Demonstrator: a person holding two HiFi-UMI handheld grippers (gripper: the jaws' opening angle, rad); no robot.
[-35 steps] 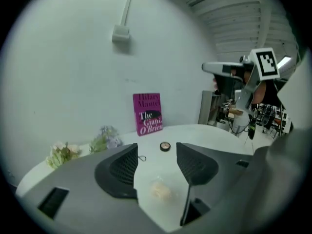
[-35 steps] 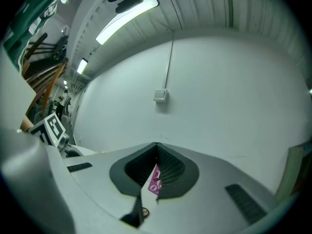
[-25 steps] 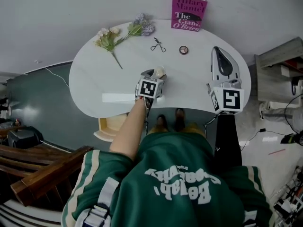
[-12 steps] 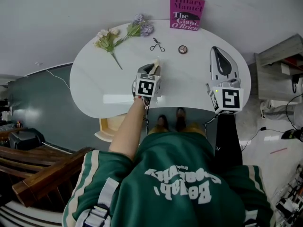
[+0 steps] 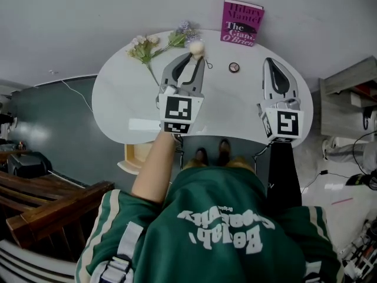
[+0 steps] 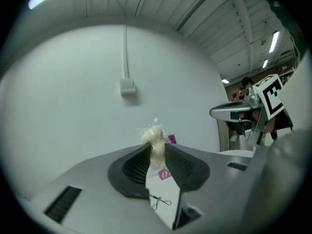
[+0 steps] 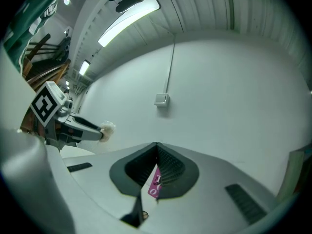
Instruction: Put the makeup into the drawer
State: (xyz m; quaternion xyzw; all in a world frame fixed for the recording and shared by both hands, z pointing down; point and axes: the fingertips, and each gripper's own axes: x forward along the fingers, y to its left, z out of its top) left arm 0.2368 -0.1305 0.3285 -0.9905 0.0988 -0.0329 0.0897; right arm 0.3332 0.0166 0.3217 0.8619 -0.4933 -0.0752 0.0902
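Head view: left claw [image 5: 195,54], jaws just closed, pinches a cream, plastic-wrapped puff [image 5: 197,47] above the glossy white table [image 5: 118,99], at its 12 o'clock edge. Flowers [image 5: 158,43] lie at 11, pink book [image 5: 241,22] at 1.
Left gripper view: ribbed pads [image 6: 139,162] squeeze the puff.
Right gripper view: right claw [image 7: 156,146] together, empty.

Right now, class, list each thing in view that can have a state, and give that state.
left gripper: jaws just closed, shut on the wrapped puff
wrapped puff: gripped, held in the air
right gripper: shut, empty
book: closed, standing upright
flowers: lying flat on the table
eyelash curler: lying flat
drawer: seemingly pulled out
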